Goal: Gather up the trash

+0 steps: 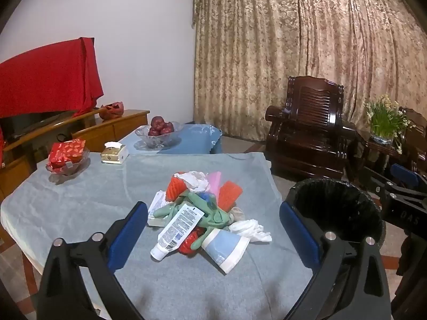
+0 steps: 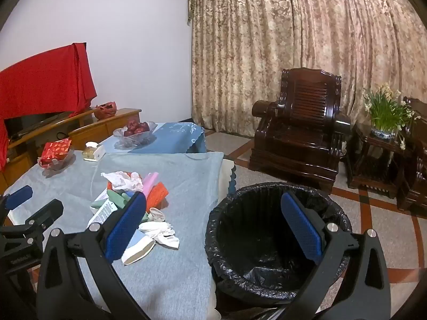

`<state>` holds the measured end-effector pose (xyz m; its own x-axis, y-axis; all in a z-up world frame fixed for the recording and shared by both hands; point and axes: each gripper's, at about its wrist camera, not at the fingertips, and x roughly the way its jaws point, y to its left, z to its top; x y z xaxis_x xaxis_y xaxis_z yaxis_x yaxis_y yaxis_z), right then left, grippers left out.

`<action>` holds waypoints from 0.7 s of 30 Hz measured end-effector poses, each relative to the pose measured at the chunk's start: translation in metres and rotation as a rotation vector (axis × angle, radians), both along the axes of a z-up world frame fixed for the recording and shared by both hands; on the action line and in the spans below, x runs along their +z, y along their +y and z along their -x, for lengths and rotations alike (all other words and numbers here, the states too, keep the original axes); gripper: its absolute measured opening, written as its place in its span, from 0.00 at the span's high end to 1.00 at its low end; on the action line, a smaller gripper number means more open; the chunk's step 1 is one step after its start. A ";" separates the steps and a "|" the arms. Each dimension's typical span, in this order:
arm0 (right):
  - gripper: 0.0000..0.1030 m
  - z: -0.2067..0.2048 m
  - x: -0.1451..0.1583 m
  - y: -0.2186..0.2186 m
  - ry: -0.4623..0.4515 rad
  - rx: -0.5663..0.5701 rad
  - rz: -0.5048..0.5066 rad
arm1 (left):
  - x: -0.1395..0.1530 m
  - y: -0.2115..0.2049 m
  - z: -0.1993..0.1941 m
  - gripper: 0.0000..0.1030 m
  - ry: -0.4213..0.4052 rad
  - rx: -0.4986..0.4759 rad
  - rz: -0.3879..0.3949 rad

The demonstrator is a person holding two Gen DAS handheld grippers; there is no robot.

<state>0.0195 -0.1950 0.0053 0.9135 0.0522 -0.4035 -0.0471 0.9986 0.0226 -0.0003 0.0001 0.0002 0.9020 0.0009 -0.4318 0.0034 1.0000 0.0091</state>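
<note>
A heap of mixed trash (image 1: 202, 213), white tube, crumpled tissues, orange foam netting and green glove, lies mid-tabletop (image 1: 80, 202) on the grey cloth. The left hand-held gripper (image 1: 213, 237) hovers just short of it, blue pads wide apart and empty. The right hand-held gripper (image 2: 213, 229), also spread and empty, hangs over the black-lined round bin (image 2: 232, 213) beside the tabletop's edge.

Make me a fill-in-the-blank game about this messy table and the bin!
1. The round bin beside the table is lined with a ____ plastic bag.
2. The glass bowl on the far blue cloth holds red ____.
3. The pile of trash lies on a grey ____.
4. Both grippers, left gripper and right gripper, have their jaws ____.

Missing words: black; apples; tablecloth; open
</note>
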 end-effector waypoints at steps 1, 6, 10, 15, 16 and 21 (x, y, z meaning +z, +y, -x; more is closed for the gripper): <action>0.05 0.000 0.000 0.000 -0.002 0.001 0.002 | 0.000 0.000 0.000 0.06 0.001 0.000 0.002; 0.05 0.000 0.000 -0.001 0.007 0.002 -0.002 | 0.000 0.000 0.000 0.06 -0.006 0.001 0.001; 0.05 -0.001 0.000 0.000 0.010 0.000 -0.002 | 0.000 0.000 0.000 0.06 -0.001 0.001 0.005; 0.05 -0.001 -0.001 -0.001 0.011 0.000 -0.002 | 0.001 0.004 0.000 0.06 -0.007 0.001 0.002; 0.05 -0.001 -0.001 -0.001 0.011 0.000 -0.001 | 0.001 0.004 0.000 0.06 -0.006 0.000 0.002; 0.05 -0.001 -0.001 -0.001 0.014 0.000 -0.003 | 0.002 0.005 -0.002 0.06 -0.001 -0.001 0.000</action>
<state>0.0207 -0.1956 0.0044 0.9079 0.0533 -0.4157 -0.0466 0.9986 0.0262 0.0021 0.0053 0.0019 0.9026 0.0000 -0.4306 0.0044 0.9999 0.0093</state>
